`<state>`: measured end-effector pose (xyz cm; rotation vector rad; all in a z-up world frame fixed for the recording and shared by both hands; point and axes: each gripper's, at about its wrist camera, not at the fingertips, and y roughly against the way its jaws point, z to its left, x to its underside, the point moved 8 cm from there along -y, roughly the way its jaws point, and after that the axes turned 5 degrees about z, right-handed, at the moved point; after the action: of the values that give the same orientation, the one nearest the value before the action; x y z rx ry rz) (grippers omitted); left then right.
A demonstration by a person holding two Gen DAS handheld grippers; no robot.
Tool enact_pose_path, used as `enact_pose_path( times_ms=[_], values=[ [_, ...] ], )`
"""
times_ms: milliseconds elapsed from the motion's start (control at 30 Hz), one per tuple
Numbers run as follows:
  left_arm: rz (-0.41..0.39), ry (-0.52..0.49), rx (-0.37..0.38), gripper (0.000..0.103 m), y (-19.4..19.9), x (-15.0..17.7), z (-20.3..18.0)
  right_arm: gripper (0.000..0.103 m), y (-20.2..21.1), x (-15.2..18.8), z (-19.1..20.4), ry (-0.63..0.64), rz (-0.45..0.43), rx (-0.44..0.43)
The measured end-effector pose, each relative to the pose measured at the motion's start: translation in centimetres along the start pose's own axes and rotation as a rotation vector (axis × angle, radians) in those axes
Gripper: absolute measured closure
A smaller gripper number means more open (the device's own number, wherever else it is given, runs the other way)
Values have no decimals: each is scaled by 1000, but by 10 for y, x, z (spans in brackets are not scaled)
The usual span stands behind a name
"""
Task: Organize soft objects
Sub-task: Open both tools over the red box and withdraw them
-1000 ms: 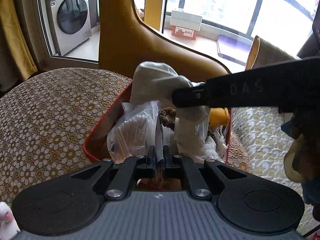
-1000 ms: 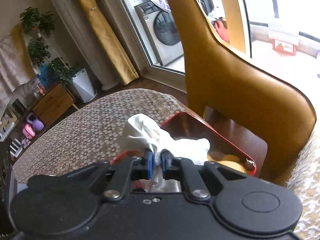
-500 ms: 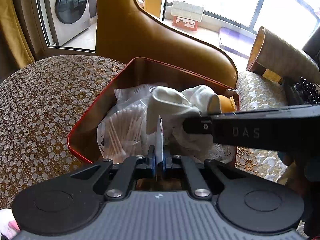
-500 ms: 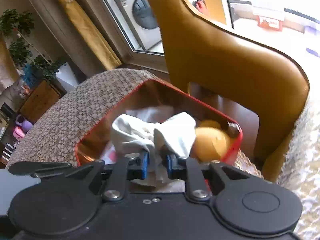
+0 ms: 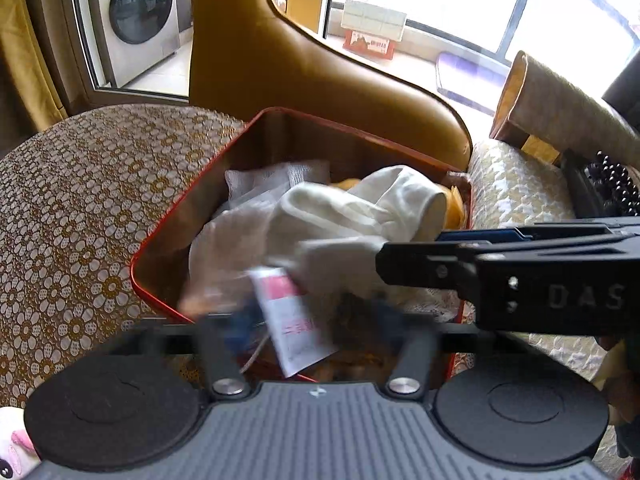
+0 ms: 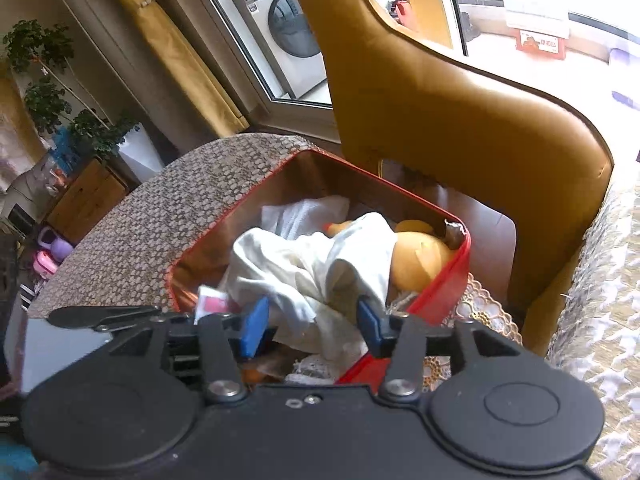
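White cloth (image 6: 316, 268) lies heaped in the red tin (image 6: 444, 280), slack between the right claw (image 6: 312, 324), whose jaws have just been opening. The left claw (image 5: 312, 320), likewise just opened wide, frees a sachet (image 5: 294, 320) over the tin. Risk: cloth snagging a pad on withdrawal and dragging out.

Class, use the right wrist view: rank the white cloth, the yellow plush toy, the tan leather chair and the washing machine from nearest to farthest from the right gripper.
1. White cloth, between the open right gripper pads, in the red tin.
2. Yellow plush toy, at the tin's far right corner.
3. Tan leather chair, behind the tin.
4. Washing machine, beyond the glass door, top centre.
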<state>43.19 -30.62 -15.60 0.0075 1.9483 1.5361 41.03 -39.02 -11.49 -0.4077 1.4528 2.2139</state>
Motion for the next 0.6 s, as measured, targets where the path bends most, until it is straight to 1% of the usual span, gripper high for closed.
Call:
enact_pose_path(
  times_ms=[100, 167, 233, 300, 433, 467, 600],
  values=[
    [-32, 1, 2, 24, 7, -2, -1, 49, 8, 1, 2, 2, -13, 2],
    [-33, 4, 7, 24, 11, -2, -2, 46, 14, 1, 2, -5, -24, -3],
    [-41, 5, 12, 24, 17, -1, -2, 38, 22, 1, 5, -10, -40, -14],
    [-48, 2, 8, 24, 24, 1, -1, 36, 30, 1, 9, -4, -52, -26],
    [-67, 14, 24, 24, 43, 7, 1, 28, 50, 4, 20, 21, -90, -45],
    [-77, 11, 24, 24, 49, 10, 2, 27, 57, 7, 23, 31, -103, -46],
    [-134, 6, -14, 24, 78, 21, 6, 23, 77, 16, 36, 83, -138, -40]
  ],
)
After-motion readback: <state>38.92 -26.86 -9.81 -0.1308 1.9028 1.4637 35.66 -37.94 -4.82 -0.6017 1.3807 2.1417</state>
